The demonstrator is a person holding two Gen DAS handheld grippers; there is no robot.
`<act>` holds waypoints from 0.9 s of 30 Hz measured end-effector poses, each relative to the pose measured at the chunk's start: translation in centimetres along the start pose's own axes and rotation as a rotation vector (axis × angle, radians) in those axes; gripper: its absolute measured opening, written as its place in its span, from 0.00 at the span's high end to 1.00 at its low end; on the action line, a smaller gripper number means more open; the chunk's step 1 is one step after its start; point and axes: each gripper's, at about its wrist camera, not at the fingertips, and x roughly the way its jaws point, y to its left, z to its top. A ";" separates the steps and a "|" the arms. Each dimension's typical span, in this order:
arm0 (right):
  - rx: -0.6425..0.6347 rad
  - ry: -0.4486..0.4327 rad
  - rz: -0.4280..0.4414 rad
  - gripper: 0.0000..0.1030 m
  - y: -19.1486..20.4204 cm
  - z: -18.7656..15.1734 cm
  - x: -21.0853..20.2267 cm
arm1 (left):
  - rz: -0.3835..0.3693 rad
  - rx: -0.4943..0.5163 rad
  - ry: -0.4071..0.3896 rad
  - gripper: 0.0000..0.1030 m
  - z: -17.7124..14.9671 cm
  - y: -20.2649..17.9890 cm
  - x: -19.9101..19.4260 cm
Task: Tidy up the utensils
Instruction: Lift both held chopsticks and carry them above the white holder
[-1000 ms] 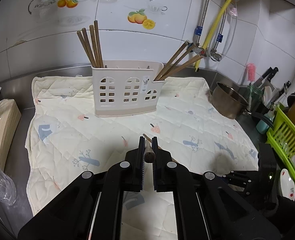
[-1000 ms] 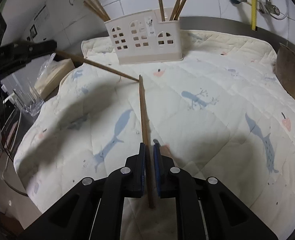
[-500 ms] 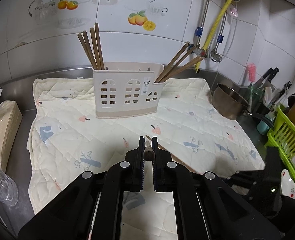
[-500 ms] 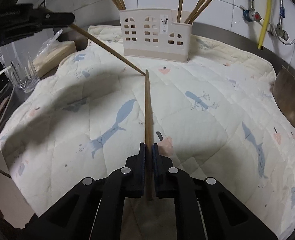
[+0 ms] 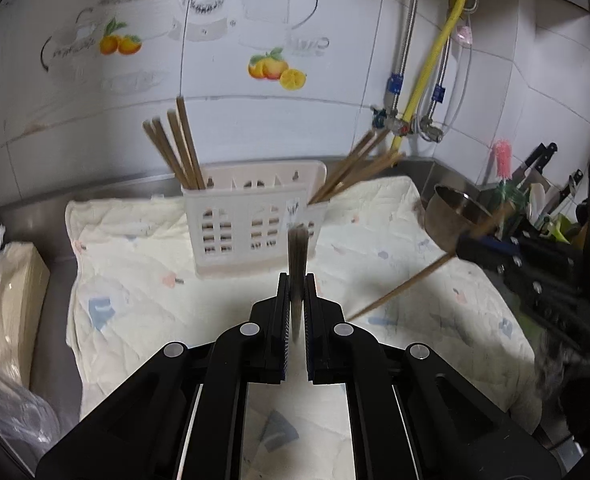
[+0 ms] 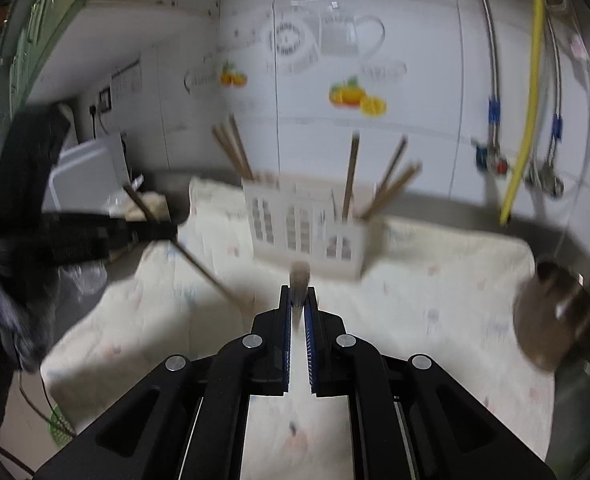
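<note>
A: What has the left gripper (image 5: 297, 296) got?

B: Its fingers (image 5: 282, 312) are pressed narrow on a brown chopstick (image 5: 297, 256), which sticks up toward twelve o'clock in the left wrist view, blurred and seen nearly end-on.

A: And the right gripper (image 6: 299, 304)?

B: The same: pinched tight on a second chopstick (image 6: 299, 276). Only a blurred stub shows above its fingers (image 6: 287, 320). From the left wrist view, that stick (image 5: 399, 286) slants from the gripper at three o'clock down toward the quilted cloth (image 5: 143, 280).

A: Where is the holder?

B: The white utensil holder (image 5: 255, 224) stands on the cloth at twelve o'clock, just beyond the left-held stick. Four chopsticks (image 5: 175, 148) lean out of its left compartment toward eleven o'clock, and several chopsticks (image 5: 355, 172) lean out of the right one toward two o'clock.

A: Anything else on the surface?

B: A steel pot (image 5: 455, 212) at three o'clock beside the cloth, a stack of wrapped paper (image 5: 3, 300) at nine o'clock, and a yellow hose (image 5: 431, 64) on the tiled wall. In the right wrist view the left gripper (image 6: 95, 236) shows at nine o'clock, its stick (image 6: 199, 264) angled down over the cloth.
</note>
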 end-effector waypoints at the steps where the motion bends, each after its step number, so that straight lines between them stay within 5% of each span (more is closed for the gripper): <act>1: -0.006 -0.002 0.000 0.94 -0.2 0.7 0.1 | 0.002 0.002 -0.007 0.95 0.5 0.0 -0.1; 17: -0.013 -0.082 0.089 0.94 -2.9 12.4 1.4 | 0.110 0.035 -0.236 0.95 13.9 0.9 -2.3; 27: 0.007 -0.123 0.069 0.94 -5.1 16.0 3.7 | 0.220 0.027 -0.266 0.95 17.3 2.6 1.2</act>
